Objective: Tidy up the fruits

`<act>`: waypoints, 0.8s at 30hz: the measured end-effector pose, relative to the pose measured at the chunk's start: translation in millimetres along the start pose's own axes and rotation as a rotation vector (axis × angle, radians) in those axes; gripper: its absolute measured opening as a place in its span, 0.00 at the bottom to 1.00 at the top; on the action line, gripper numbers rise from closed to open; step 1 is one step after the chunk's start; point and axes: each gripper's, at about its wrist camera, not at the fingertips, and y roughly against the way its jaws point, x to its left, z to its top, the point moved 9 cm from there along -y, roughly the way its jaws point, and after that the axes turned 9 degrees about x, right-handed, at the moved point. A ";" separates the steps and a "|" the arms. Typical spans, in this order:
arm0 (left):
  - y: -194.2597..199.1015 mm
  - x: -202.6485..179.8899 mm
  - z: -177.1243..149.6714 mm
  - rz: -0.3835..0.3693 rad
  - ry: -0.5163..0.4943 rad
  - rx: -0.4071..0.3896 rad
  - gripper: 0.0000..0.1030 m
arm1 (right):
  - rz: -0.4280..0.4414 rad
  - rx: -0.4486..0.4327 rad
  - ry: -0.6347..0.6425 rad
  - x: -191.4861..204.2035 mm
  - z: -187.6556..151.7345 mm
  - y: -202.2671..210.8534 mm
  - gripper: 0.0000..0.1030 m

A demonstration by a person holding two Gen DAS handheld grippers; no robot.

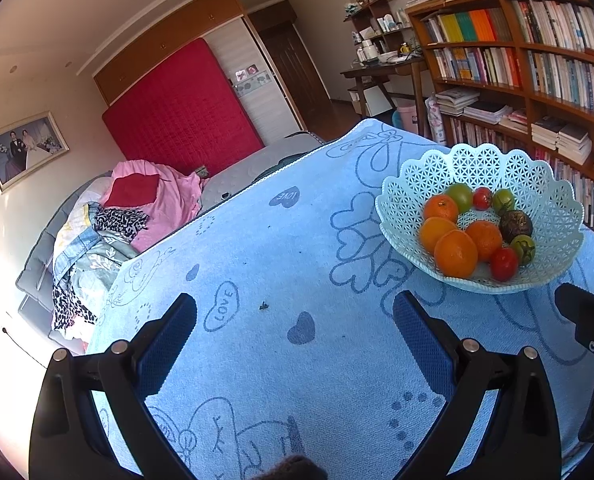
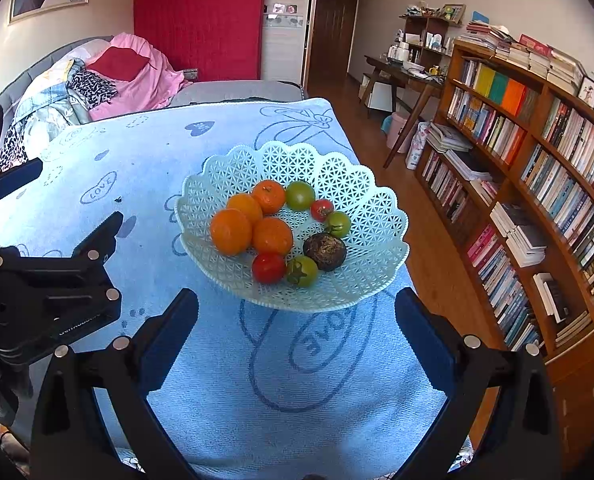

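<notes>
A pale green lattice basket [image 2: 357, 196] [image 1: 409, 184] stands on a light blue towel-covered table [image 2: 177, 152] [image 1: 257, 248]. It holds several oranges [image 2: 231, 231] [image 1: 455, 253], red tomatoes [image 2: 268, 267] [image 1: 504, 264], green tomatoes [image 2: 299, 195] [image 1: 460, 196] and one dark brown fruit [image 2: 325, 251] [image 1: 515, 225]. My right gripper [image 2: 297, 312] is open and empty, just in front of the basket. My left gripper [image 1: 295, 316] is open and empty over bare towel, left of the basket. The left gripper also shows at the left edge of the right wrist view [image 2: 57, 280].
A wooden bookshelf [image 2: 537, 184] full of books stands close on the right, past the table's right edge. A bed with piled clothes [image 2: 97, 76] and a red mattress [image 2: 199, 20] lie behind the table. A desk [image 2: 401, 76] stands far back right.
</notes>
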 end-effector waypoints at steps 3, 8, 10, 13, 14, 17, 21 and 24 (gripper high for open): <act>-0.9 -0.6 -0.4 0.002 -0.004 0.002 0.95 | 0.000 0.000 0.001 -0.4 -0.1 -0.2 0.97; -1.2 -0.5 -0.9 0.003 -0.004 0.004 0.95 | 0.001 0.002 0.002 -0.1 -1.5 -1.1 0.97; -1.4 -1.5 -0.9 0.002 -0.007 0.003 0.95 | 0.000 0.002 0.001 1.1 -1.1 -0.7 0.97; -0.6 -3.9 -1.4 -0.007 -0.014 0.000 0.95 | 0.000 0.001 0.001 1.2 -0.9 -0.5 0.97; 0.0 -5.0 -1.9 -0.017 -0.015 0.001 0.95 | 0.000 0.001 0.002 1.3 -0.8 -0.5 0.97; 0.8 -5.9 -2.1 -0.024 -0.015 0.002 0.95 | 0.000 0.002 0.002 0.1 -1.9 -1.6 0.97; -1.0 -2.2 -3.2 -0.025 -0.004 0.015 0.95 | 0.002 0.002 0.004 0.7 -2.5 -2.0 0.97; -4.0 5.2 -7.8 -0.029 0.019 0.037 0.95 | 0.011 0.001 0.009 1.2 -4.6 -3.3 0.97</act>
